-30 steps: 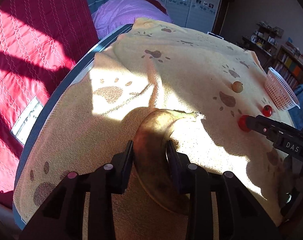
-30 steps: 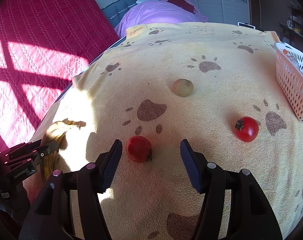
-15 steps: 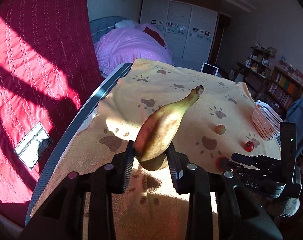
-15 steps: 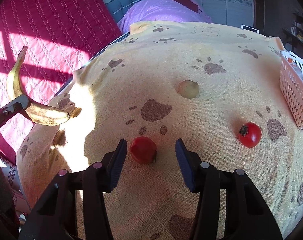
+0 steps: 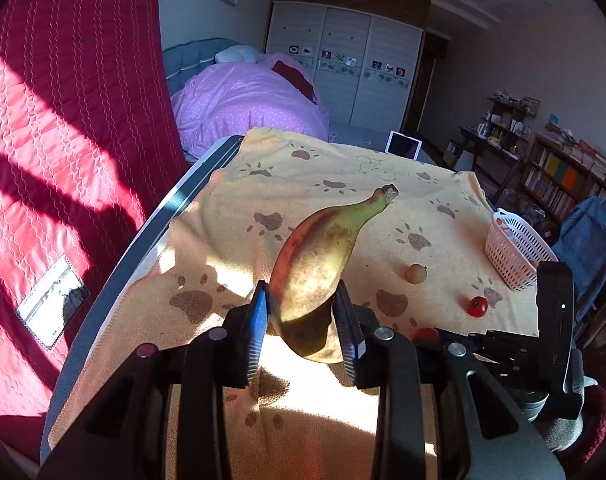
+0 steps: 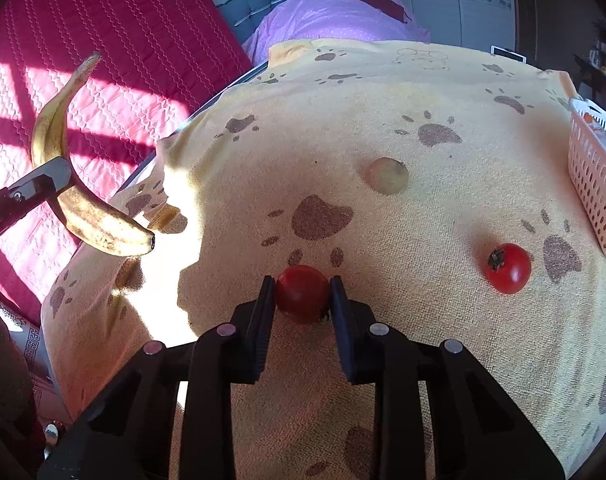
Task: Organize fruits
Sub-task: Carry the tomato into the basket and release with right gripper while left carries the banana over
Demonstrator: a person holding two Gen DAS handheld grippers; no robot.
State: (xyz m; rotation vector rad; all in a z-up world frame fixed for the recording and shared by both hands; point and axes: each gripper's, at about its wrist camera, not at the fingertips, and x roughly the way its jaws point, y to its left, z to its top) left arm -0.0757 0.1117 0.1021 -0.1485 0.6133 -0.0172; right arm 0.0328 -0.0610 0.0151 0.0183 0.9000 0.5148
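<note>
Fruits are lying spread over a paw-print cloth as the left gripper is clamping a banana and holding it clear above the cloth. The right gripper is pressing both fingers on a tomato resting on the cloth. Another tomato and a pale round fruit are sitting near a white basket.

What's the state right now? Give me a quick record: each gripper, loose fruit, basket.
left gripper: shut on banana, lifted clear of the cloth
right gripper: shut on tomato, low at the cloth
loose fruit: second tomato, pale round fruit
basket: far right on the cloth, contents unclear
</note>
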